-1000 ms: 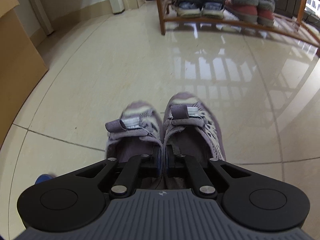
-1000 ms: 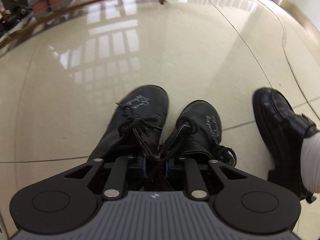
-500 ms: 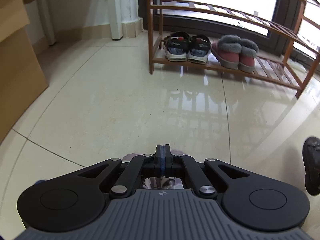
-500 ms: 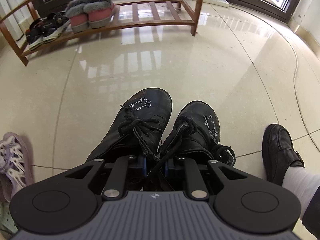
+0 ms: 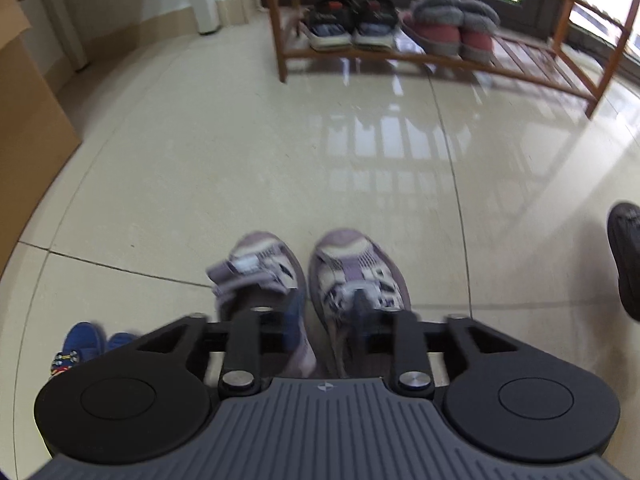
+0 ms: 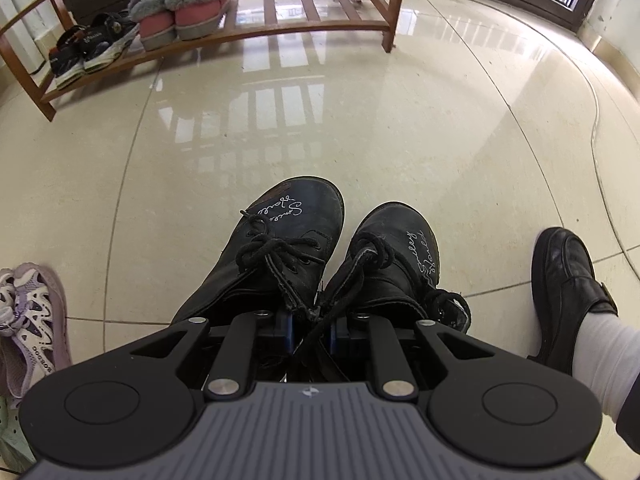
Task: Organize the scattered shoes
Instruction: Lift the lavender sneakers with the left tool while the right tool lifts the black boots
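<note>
My left gripper (image 5: 324, 320) gapes wide over the sneakers (image 5: 312, 280); the right (image 6: 310, 322) pinches the boots (image 6: 320, 264). Rack (image 6: 280, 32) at 12: I'd re-clamp both collars squarely.

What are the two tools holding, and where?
The right tool pinches the black boots by their touching inner ankle edges. The left tool straddles the inner edges of the purple sneakers; blur hides whether it grips.

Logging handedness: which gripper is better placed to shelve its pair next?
Probably right. The right gripper is closed on the black boots, facing the shoe rack's free slats. The left gripper is open around the purple sneakers.
</note>
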Motion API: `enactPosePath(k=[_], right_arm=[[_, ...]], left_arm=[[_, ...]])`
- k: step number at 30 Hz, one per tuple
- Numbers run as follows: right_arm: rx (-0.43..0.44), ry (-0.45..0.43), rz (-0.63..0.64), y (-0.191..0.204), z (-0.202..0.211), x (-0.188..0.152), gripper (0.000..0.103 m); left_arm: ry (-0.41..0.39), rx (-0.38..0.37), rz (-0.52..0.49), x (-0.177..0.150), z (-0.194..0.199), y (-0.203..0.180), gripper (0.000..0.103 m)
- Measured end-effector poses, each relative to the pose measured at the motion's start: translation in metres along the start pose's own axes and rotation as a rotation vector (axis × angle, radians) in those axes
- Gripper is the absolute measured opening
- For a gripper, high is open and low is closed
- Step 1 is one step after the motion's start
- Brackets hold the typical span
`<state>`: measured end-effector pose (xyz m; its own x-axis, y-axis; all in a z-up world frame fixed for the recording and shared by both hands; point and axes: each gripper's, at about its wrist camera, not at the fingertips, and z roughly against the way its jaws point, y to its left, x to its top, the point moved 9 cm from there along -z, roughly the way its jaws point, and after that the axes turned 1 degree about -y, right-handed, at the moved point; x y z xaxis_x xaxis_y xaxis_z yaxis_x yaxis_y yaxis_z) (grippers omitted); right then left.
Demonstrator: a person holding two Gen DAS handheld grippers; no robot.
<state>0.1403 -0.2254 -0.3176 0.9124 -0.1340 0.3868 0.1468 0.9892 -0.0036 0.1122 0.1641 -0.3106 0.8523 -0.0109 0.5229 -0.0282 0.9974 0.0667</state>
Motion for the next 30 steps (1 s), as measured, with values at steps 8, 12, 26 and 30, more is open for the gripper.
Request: enactPosePath(k=[8, 12, 26, 30], right_arm=[[-0.009, 0.048, -0.003, 0.001, -0.020, -0.016, 0.018], [-0.008, 0.065, 0.000, 0.002, -0.028, -0.023, 0.018], [-0.011, 0.081, 0.006, 0.014, -0.055, -0.031, 0.018], [-0.018, 0.078, 0.012, 0.017, -0.059, -0.032, 0.018]], left_arm=[[0.066, 0.021, -0.046, -0.021, -0.017, 0.005, 0.046], [0.067, 0.018, -0.044, -0.017, -0.027, 0.004, 0.046], [0.006, 0.043, 0.047, 0.007, -0.059, 0.020, 0.047], [-0.008, 0.061, 0.064, 0.010, -0.063, 0.024, 0.047]])
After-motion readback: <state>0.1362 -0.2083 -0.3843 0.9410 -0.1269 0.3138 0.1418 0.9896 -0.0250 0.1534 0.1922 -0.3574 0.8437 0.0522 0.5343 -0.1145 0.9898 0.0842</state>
